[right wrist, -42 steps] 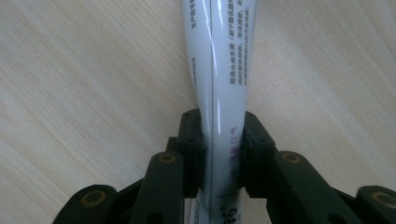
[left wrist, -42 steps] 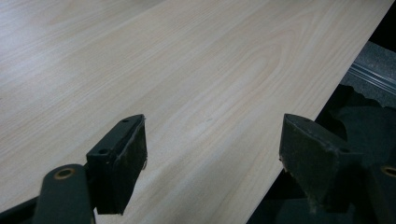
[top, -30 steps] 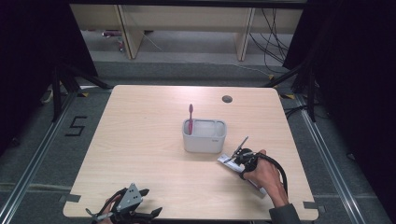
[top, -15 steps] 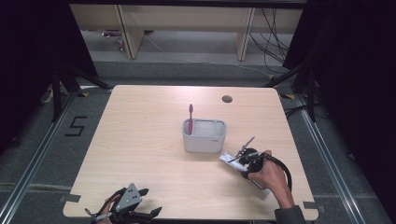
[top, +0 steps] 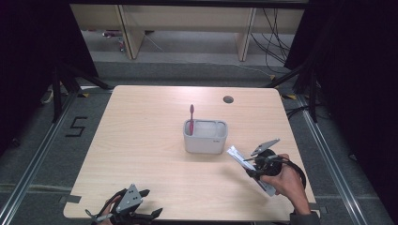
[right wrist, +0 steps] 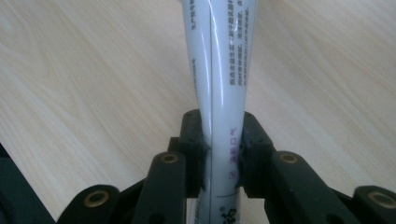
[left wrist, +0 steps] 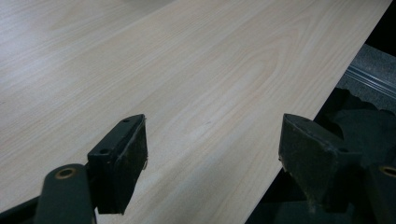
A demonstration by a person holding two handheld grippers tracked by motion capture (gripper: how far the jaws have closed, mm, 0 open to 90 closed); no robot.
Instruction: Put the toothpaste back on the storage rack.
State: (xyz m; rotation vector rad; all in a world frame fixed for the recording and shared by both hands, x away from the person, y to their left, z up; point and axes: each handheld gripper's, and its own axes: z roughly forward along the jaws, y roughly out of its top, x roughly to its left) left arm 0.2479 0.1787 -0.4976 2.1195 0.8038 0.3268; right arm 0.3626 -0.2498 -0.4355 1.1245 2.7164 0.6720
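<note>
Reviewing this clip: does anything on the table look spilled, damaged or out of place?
Nothing stands out. The red toothbrush stands upright in the grey holder at mid-table. The right gripper is shut on a white tube, which looks intact. The left gripper is open over bare table.

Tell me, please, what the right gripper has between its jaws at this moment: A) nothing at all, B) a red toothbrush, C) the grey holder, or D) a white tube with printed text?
D: in the right gripper view, the right gripper has both jaws pressed against the white tube, while the red toothbrush stands in the grey holder.
</note>
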